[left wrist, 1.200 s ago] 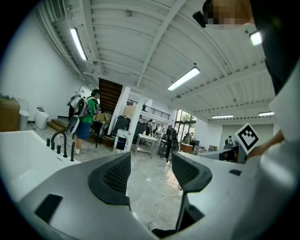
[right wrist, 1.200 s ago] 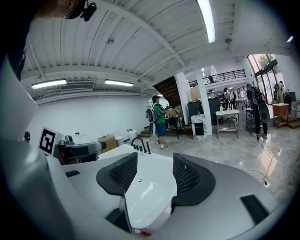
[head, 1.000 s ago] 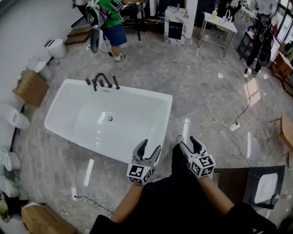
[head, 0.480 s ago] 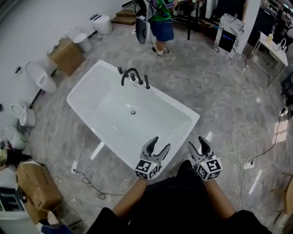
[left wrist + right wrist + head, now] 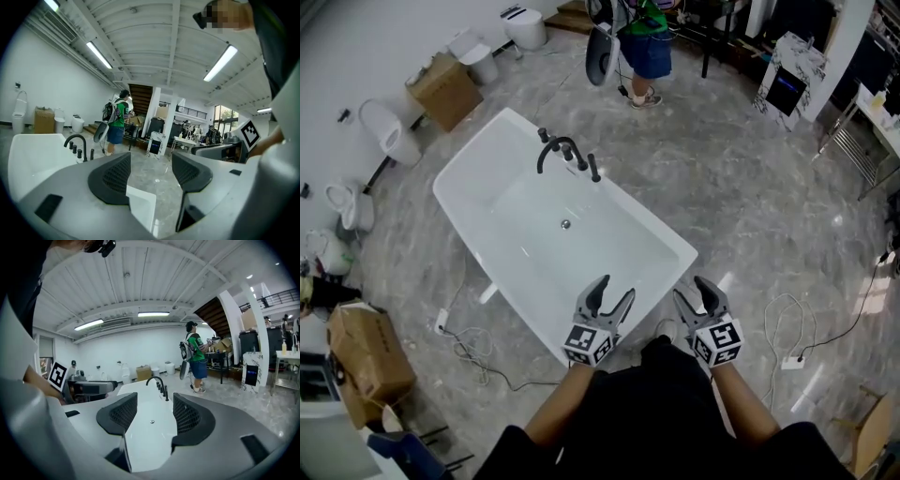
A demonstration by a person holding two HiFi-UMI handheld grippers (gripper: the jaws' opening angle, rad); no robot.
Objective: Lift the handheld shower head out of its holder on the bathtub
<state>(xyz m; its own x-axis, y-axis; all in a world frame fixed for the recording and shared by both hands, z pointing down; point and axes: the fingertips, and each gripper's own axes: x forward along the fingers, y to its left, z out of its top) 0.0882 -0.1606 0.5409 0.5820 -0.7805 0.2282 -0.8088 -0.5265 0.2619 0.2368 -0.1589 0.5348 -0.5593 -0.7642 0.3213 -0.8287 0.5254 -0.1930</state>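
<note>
Near end of the white bathtub (image 5: pixel 484 157)
Left gripper (image 5: pixel 614 289) and right gripper (image 5: pixel 693 290) hang with jaws apart, both empty; the black handheld shower head (image 5: pixel 593 168) stands upright in its holder on the far rim, just right of the faucet (image 5: pixel 551 145)

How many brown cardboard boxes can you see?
2. One brown cardboard box sits upper left by the wall; the other is lower left on the floor. More may be hidden.
</note>
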